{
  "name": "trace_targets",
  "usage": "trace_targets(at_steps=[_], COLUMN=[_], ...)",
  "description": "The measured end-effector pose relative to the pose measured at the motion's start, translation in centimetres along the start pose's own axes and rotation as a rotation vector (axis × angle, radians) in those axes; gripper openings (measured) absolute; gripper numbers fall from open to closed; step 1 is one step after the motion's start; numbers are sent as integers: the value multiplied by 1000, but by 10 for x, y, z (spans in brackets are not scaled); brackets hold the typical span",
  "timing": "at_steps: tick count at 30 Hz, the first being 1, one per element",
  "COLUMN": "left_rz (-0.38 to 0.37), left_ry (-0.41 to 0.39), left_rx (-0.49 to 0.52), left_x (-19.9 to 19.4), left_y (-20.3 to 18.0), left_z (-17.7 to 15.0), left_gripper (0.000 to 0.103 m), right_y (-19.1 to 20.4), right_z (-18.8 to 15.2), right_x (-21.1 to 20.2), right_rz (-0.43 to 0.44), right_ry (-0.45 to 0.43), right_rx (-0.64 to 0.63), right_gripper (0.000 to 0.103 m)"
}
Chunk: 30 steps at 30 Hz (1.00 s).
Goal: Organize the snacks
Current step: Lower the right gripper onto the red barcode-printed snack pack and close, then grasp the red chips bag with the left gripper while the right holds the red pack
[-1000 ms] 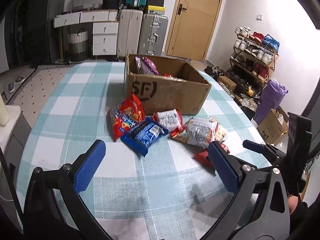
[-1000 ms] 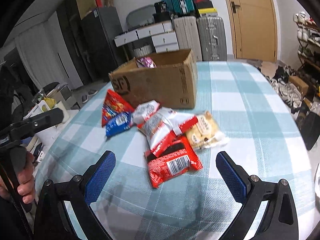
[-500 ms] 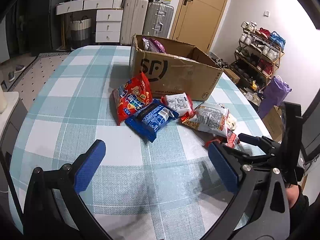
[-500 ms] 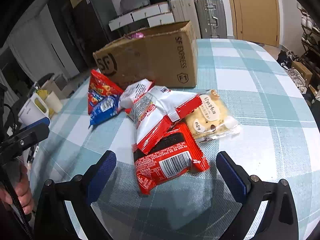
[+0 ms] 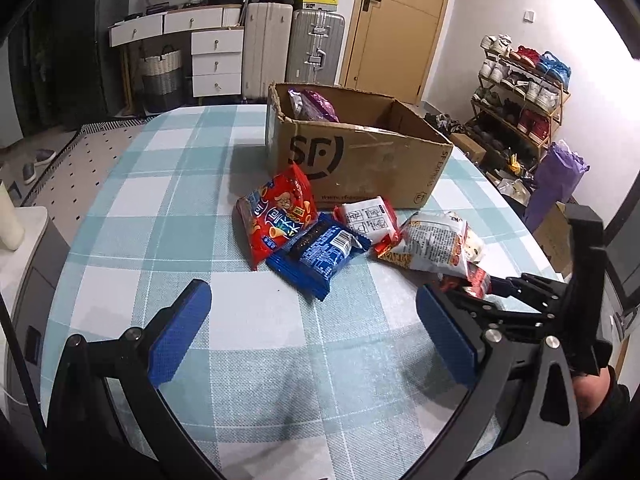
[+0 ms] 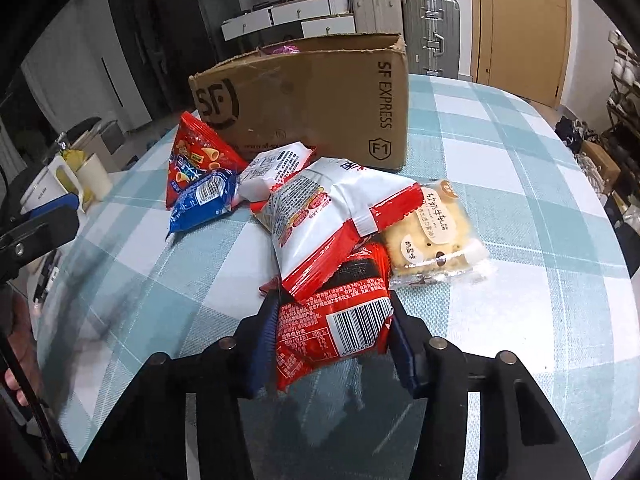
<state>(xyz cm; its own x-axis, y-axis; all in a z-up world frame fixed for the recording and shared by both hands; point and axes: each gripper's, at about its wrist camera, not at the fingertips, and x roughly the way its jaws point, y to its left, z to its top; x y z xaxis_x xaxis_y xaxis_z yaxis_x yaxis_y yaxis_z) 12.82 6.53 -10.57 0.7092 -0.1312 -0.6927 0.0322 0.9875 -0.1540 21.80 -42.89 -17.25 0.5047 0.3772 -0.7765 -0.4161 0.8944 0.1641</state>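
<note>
My right gripper [image 6: 332, 344] is shut on a red snack packet with a barcode [image 6: 340, 320], which lies partly under a white-and-red bag [image 6: 328, 216]. A clear-wrapped biscuit pack [image 6: 436, 240] lies to its right. A blue packet [image 6: 204, 200], a red chip bag [image 6: 192, 156] and a small white packet [image 6: 276, 164] lie near the SF cardboard box [image 6: 312, 100]. My left gripper [image 5: 312, 336] is open and empty above the table, short of the blue packet [image 5: 320, 252]. The box [image 5: 360, 156] holds a purple packet [image 5: 312, 106].
The table wears a teal-and-white checked cloth [image 5: 180, 208]. Mugs [image 6: 76, 176] stand on a side unit left of the table. Suitcases [image 5: 292, 48], drawers and a door stand behind; a shoe rack [image 5: 524, 92] is at the right.
My right gripper moved forward and down to the red barcode packet and shut on it. My left gripper stayed open, with the view shifting slightly.
</note>
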Motion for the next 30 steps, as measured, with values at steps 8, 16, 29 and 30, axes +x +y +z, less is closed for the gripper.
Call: trace_targets(at_steps=[8, 16, 29, 30], left_rz=[7, 16, -14, -13], left_ry=[30, 34, 71, 72], left_rx=[-33, -24, -93, -99], left_x=[8, 14, 44, 46], left_y=[9, 8, 34, 35], left_z=[0, 5, 32, 35], left_gripper=[102, 102, 102, 102], right_y=[-11, -9, -12, -12], right_z=[-7, -12, -17, -17], right_x=[-20, -33, -53, -54], right_rz=[43, 57, 78, 78], right_ry=[-25, -42, -79, -81], right_rx=[53, 55, 83, 82], right_gripper=[50, 50, 50, 50])
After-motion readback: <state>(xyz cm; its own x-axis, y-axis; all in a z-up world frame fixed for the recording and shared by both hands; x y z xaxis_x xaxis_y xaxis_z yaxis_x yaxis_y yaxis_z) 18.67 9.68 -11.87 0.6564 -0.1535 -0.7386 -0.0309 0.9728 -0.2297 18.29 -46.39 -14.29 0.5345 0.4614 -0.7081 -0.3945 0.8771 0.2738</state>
